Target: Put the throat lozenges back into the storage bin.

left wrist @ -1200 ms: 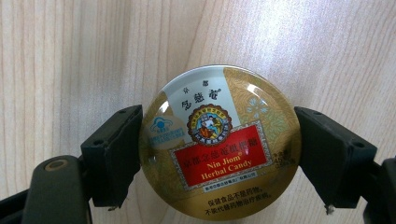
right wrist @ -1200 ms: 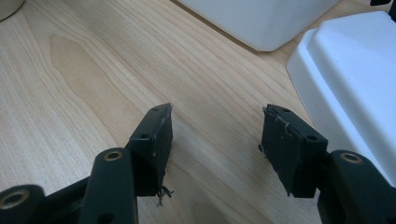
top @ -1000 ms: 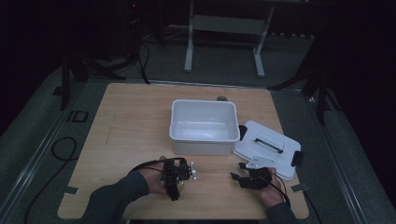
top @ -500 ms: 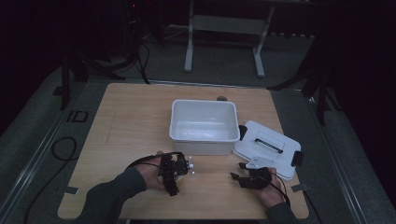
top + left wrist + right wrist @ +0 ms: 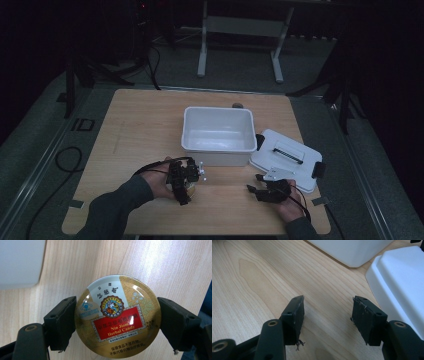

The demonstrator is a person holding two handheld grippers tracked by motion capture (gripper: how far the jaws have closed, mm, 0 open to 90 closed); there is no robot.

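A round gold tin (image 5: 117,316) with a red "Nin Jiom Herbal Candy" label sits between the jaws of my left gripper (image 5: 117,322), which press against its two sides. I look straight down on its lid, with the wooden table (image 5: 162,270) behind it; whether the tin rests on the wood I cannot tell. In the high view my left gripper (image 5: 184,181) is near the front of the table, just in front of the white bin (image 5: 190,135). My right gripper (image 5: 328,303) is open over bare wood with nothing between its fingers; in the high view the right gripper (image 5: 256,190) lies at the front right.
The white bin's corner (image 5: 352,252) is ahead of the right gripper. A white lid (image 5: 285,159) with black clips lies flat at the right, and the lid's edge (image 5: 402,285) is close beside the right jaw. A black cable (image 5: 65,160) loops off the table's left side.
My left gripper has shifted slightly left and back with the tin in it. The right gripper has stayed where it was.
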